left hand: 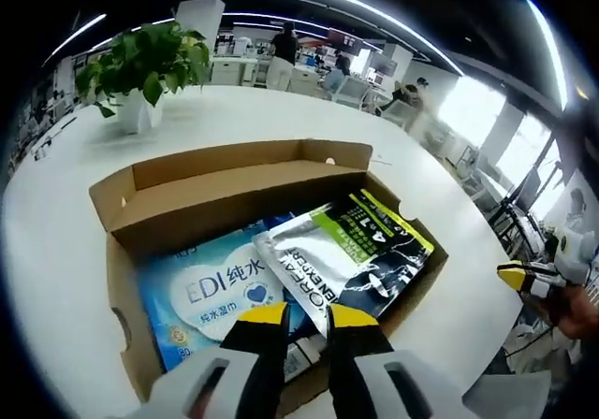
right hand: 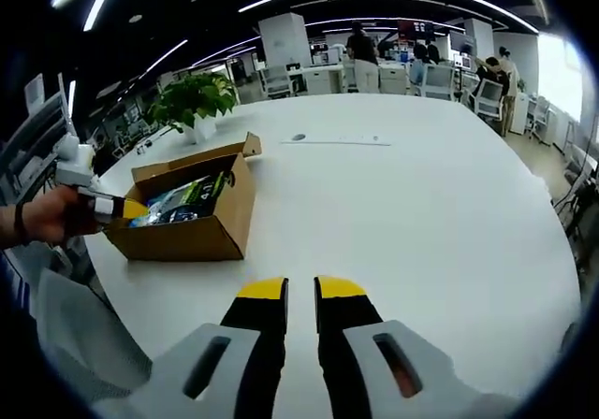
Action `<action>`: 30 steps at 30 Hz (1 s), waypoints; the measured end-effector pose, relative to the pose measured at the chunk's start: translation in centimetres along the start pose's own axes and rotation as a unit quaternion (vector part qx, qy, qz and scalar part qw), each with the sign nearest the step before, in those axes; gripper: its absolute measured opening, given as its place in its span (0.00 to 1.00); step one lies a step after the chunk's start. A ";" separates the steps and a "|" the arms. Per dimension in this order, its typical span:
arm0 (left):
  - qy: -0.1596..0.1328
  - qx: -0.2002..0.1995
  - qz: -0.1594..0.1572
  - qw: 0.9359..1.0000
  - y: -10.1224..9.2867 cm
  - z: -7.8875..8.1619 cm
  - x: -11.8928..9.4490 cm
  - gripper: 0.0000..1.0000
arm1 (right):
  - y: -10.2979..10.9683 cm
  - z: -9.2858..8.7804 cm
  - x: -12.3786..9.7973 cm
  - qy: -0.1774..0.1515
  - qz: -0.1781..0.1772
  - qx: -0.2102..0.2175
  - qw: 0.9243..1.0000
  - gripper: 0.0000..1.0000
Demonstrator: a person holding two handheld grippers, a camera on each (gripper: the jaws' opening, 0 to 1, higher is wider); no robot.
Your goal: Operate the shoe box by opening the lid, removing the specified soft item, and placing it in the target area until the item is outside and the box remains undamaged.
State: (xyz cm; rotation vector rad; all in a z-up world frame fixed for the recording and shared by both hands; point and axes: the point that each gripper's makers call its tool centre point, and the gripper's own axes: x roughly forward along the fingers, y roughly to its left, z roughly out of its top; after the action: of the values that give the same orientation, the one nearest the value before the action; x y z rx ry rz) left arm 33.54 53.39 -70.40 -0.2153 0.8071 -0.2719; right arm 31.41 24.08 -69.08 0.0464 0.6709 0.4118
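Looking along the left gripper (left hand: 307, 318), the left gripper view gives a close look down into the open shoe box (left hand: 126, 279) on the white table (left hand: 243, 110). The lid flap (left hand: 234, 180) is folded back on the far side. Inside lie a blue wet-wipe pack (left hand: 211, 293) and, partly over it, a silver, black and green pouch (left hand: 351, 251). A potted plant (left hand: 145, 68) stands well beyond the box. The right gripper (left hand: 526, 277) shows at the right edge of this view, yellow-tipped, off the table's edge.

The right gripper view shows the same box (right hand: 187, 227) from a distance, small and to the left, with the pouch (right hand: 187, 197) visible over its rim; the wipe pack cannot be made out from here. The person's hand (right hand: 51, 215) holds the left gripper (right hand: 131, 209) at the box's near-left edge. The plant (right hand: 194, 101) sits behind the box, and a flat strip of paper (right hand: 337, 139) lies farther out on the table (right hand: 421, 213). People and desks fill the background.

Left jaws: yellow tips just above the near wall of the box, with the wipe pack and pouch directly ahead; narrow gap between them, nothing gripped. Whether they touch the contents cannot be told.

Right jaws: over bare table, well apart from the box, tips a narrow gap apart, holding nothing.
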 end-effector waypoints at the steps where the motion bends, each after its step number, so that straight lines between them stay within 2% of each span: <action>1: 0.002 -0.004 -0.002 1.000 0.0 0.0 0.1 0.15 | 0.0 -0.1 -0.1 0.000 -0.001 0.002 1.000 0.10; 8: 0.017 -0.046 -0.013 0.999 0.0 -0.4 0.9 0.15 | 0.0 -0.5 -0.1 0.003 -0.003 0.006 1.000 0.09; 14: 0.027 -0.061 -0.024 0.997 -0.1 -0.4 1.5 0.15 | 0.2 -0.6 0.0 0.007 -0.006 0.009 1.000 0.09; 18: 0.031 -0.071 -0.033 0.996 -0.5 -0.4 1.9 0.13 | 0.4 -0.1 0.3 0.007 -0.007 0.005 1.000 0.09; 21: 0.029 -0.109 -0.048 0.992 -0.6 -0.2 2.2 0.13 | 0.7 0.5 0.5 0.005 -0.007 0.004 1.000 0.09; 30: 0.023 -0.118 -0.062 0.991 -0.5 0.1 2.2 0.03 | 3.4 2.5 2.1 0.003 0.007 -0.014 1.000 0.09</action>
State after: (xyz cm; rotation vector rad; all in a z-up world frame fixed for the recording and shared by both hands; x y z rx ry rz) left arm 35.04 52.24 -71.69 -0.4849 0.8733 -0.2992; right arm 33.15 28.26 -67.79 0.0228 0.6716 0.4358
